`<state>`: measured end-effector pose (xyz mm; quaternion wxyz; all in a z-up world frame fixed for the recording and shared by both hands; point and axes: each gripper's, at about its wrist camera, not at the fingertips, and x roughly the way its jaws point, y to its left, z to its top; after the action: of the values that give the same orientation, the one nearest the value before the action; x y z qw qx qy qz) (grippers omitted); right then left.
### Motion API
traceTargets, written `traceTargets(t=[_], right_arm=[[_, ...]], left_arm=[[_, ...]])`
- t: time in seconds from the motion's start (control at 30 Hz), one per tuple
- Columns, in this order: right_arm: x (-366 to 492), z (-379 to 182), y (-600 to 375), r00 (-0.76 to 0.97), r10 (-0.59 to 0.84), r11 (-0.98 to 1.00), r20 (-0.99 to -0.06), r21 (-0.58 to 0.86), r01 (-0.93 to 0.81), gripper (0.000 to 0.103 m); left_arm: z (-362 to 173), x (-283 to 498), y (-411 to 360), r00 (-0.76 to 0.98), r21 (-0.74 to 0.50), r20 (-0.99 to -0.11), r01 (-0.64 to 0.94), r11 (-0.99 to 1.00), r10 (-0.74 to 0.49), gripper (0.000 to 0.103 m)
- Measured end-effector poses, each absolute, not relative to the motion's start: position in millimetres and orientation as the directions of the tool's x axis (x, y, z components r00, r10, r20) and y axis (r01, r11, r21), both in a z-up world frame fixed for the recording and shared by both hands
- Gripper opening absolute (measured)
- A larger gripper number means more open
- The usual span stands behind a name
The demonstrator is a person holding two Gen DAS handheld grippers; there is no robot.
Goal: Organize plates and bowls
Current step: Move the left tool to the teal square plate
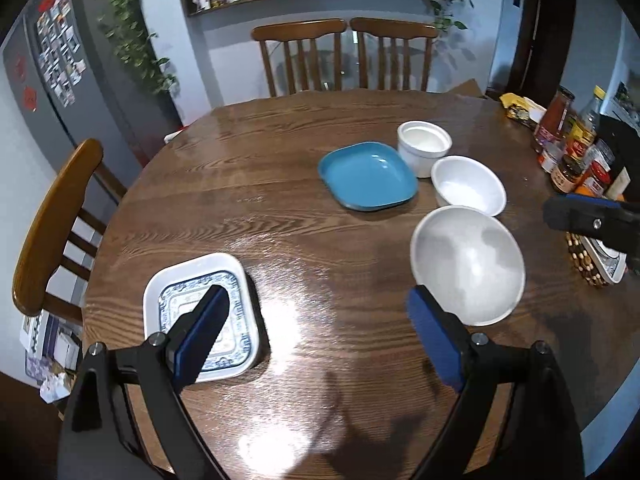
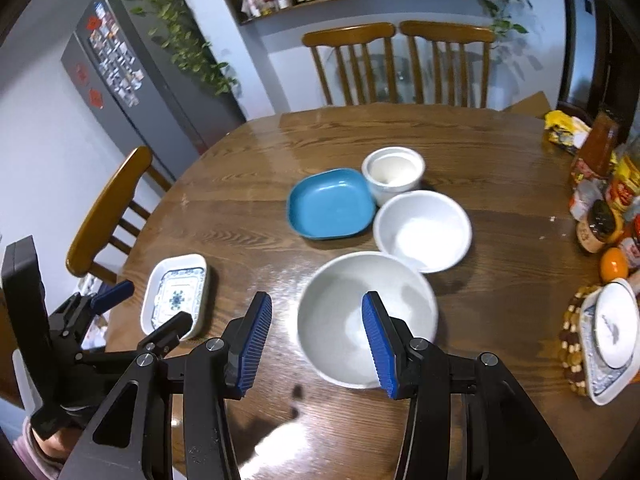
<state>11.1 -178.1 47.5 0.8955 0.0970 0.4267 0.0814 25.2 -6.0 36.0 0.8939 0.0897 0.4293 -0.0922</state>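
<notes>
The left gripper hangs with jaws wide and empty over bare table, the patterned dish just behind its left finger and the big bowl beside its right one. The right gripper stands partly open, holding nothing, its right finger in front of the big bowl. Beyond lie the blue plate, a mid bowl and a small pot, clustered close together.

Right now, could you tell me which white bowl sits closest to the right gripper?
The largest white bowl, nearest the table's front edge, directly beyond the right gripper.
</notes>
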Motion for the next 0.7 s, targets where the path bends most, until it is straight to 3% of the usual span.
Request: traceTargets(t=[0.47, 0.6, 0.7], right_arm=[[30.0, 110.3, -221.3, 0.697, 0.116, 0.991, -0.707, 0.128, -0.034, 0.048], [52.4, 116.4, -221.4, 0.694, 0.122, 0.991, -0.710, 0.126, -0.045, 0.048], [74.2, 107.7, -218.1, 0.670, 0.148, 0.987, -0.727, 0.150, -0.055, 0.048]], left_arm=[[104.0, 63.1, -44.7, 0.688, 0.093, -0.714, 0.280, 0.955, -0.132, 0.090], [123.2, 88.0, -44.1, 0.729, 0.109, -0.676, 0.246, 0.963, -0.110, 0.099], [119.8, 107.4, -40.6, 0.728, 0.106, -0.679, 0.224, 0.969, -0.094, 0.100]])
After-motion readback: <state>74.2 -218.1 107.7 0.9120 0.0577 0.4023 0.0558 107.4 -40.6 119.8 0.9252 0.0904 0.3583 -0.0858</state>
